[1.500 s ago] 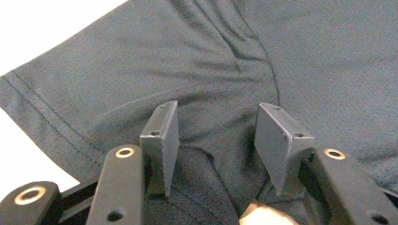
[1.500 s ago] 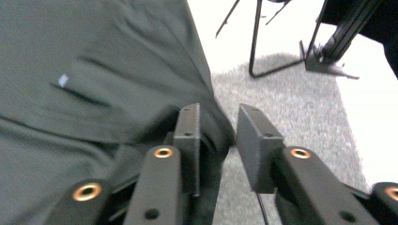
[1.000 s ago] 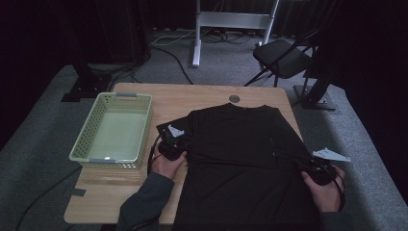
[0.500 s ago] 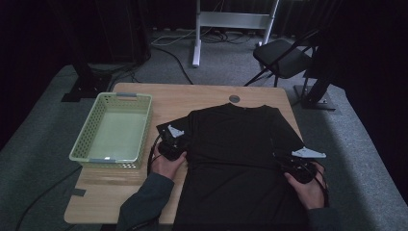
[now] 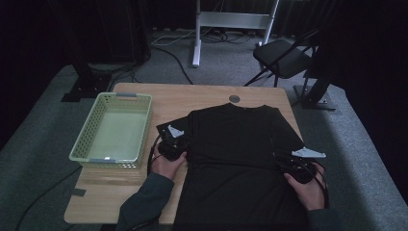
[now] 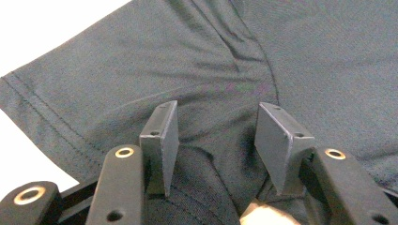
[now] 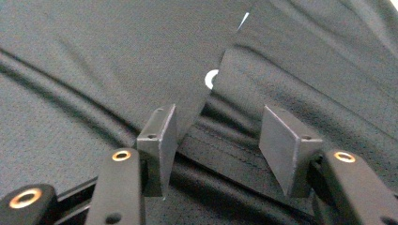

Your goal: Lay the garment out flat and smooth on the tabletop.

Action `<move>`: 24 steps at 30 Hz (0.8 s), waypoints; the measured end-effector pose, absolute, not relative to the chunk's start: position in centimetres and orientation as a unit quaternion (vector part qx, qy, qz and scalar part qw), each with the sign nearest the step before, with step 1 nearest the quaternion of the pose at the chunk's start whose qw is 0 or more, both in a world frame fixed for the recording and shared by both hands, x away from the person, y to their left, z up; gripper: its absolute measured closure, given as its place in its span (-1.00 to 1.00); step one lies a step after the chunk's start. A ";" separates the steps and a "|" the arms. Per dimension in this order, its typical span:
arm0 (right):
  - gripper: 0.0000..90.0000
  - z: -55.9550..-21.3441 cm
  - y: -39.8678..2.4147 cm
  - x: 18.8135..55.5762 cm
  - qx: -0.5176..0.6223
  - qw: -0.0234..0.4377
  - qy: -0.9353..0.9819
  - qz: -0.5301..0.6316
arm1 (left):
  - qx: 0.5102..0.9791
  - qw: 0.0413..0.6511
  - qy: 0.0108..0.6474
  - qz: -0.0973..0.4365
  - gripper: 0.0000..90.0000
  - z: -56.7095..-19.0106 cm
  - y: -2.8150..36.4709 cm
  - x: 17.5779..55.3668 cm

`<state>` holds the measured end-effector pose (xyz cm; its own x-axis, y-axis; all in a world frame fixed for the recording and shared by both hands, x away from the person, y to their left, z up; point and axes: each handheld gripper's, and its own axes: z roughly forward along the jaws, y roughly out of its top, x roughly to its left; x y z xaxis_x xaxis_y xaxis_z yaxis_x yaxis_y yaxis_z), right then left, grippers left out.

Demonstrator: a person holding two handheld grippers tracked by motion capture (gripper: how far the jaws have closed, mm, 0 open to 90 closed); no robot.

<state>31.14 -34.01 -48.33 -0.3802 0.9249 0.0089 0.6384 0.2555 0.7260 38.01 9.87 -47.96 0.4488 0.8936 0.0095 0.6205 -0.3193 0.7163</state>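
A black T-shirt (image 5: 235, 149) lies flat on the wooden table (image 5: 120, 192), its neck pointing away from me. My left gripper (image 5: 178, 140) rests at the shirt's left sleeve near the armpit seam. In the left gripper view its jaws (image 6: 216, 136) stand open over the fabric (image 6: 234, 56), gripping nothing. My right gripper (image 5: 285, 162) sits at the shirt's right sleeve edge. Its jaws (image 7: 218, 140) have just been opening and now stand wide over folds of the cloth (image 7: 94, 56), and the pads do not press on it.
A pale green mesh basket (image 5: 85, 129) stands on the table's left half, beside the left sleeve. A round grommet (image 5: 234, 98) sits in the tabletop beyond the collar. A folding chair (image 5: 284, 57) and stand legs are on the floor behind the table.
My right gripper has moved left from the table's right edge onto the shirt's right side, and the sleeve edge has come inward with it. The left gripper has stayed put.
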 end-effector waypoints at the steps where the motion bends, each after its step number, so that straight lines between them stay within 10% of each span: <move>1: 0.08 -48.3 -34.0 31.1 0.515 0.218 0.760 0.331 | 0.785 0.329 0.482 0.208 0.13 -48.0 9.9 38.0; 24: 0.62 -47.9 -35.2 31.0 0.529 0.214 0.749 0.336 | 0.785 0.329 0.482 0.208 0.13 -48.0 9.9 38.0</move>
